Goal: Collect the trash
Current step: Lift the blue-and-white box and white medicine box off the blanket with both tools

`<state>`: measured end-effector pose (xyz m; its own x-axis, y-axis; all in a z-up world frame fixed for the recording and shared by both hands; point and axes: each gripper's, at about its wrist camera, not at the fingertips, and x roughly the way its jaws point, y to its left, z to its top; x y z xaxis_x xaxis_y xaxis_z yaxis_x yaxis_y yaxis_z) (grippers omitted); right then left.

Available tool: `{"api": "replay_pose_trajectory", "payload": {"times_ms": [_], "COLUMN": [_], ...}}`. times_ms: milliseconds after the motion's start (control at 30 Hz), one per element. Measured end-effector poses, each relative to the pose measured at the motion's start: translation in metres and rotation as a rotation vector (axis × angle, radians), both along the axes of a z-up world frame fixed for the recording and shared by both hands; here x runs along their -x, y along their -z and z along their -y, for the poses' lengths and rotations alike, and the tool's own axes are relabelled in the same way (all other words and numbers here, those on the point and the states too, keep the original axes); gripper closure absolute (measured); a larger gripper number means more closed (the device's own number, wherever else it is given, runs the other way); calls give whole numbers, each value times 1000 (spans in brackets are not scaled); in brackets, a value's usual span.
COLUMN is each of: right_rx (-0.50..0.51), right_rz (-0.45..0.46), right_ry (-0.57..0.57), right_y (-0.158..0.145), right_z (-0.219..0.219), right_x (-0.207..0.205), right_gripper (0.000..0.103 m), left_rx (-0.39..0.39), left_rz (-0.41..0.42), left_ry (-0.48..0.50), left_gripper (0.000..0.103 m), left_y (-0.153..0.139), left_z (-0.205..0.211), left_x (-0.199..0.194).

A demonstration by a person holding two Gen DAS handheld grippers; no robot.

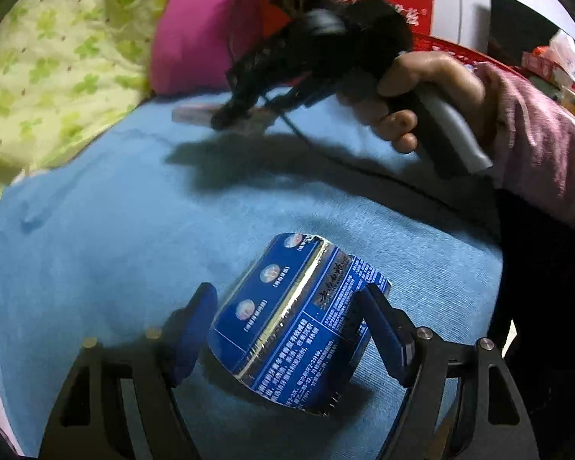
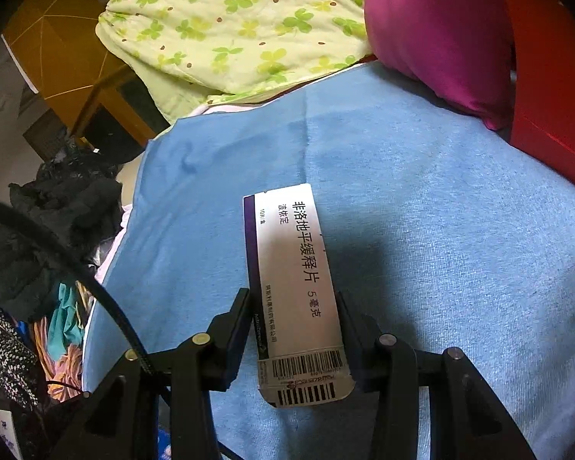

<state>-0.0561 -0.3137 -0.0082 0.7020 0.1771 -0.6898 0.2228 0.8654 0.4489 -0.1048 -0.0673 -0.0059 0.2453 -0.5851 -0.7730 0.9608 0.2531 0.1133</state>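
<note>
Blue box (image 1: 299,329) sits between the left hand-held gripper's (image 1: 287,329) spread fingers, ungrasped; squeeze it squarely. Right hand-held gripper (image 2: 293,329) clamps the white box (image 2: 295,287).

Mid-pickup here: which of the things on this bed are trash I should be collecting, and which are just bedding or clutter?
Belongs to the job:
- blue box, between the left claw fingers
- white medicine box, clamped in the right claw

Just lying about:
- blue sheet
- green floral quilt
- magenta pillow
- dark clothes pile off the bed edge
</note>
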Motion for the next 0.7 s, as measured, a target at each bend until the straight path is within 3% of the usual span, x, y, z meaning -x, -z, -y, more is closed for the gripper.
{"api": "replay_pose_trajectory", "payload": {"times_ms": [200,300,433,567,700], "right_rx": [-27,-37,-51,-44,-19], "right_rz": [-9,-13,-22,-19,-16], "right_ry": [-4,-5,-2,3,3], "right_y": [4,6,9,8,7], "right_z": [1,1,3,4,1], "right_x": [-4,-4,-7,-6,-6], "right_gripper": [56,56,56,56,56], "left_rx": [12,10,-11,-13,-26], "left_rz": [9,75,122,99,10], "left_ry": [18,22,-16,-28,-13], "left_gripper": [25,25,25,25,25], "left_y": [-8,-10,-4,2,11], "left_z": [-18,-17,-7,1,6], "left_x": [13,28,18,-1,-9]}}
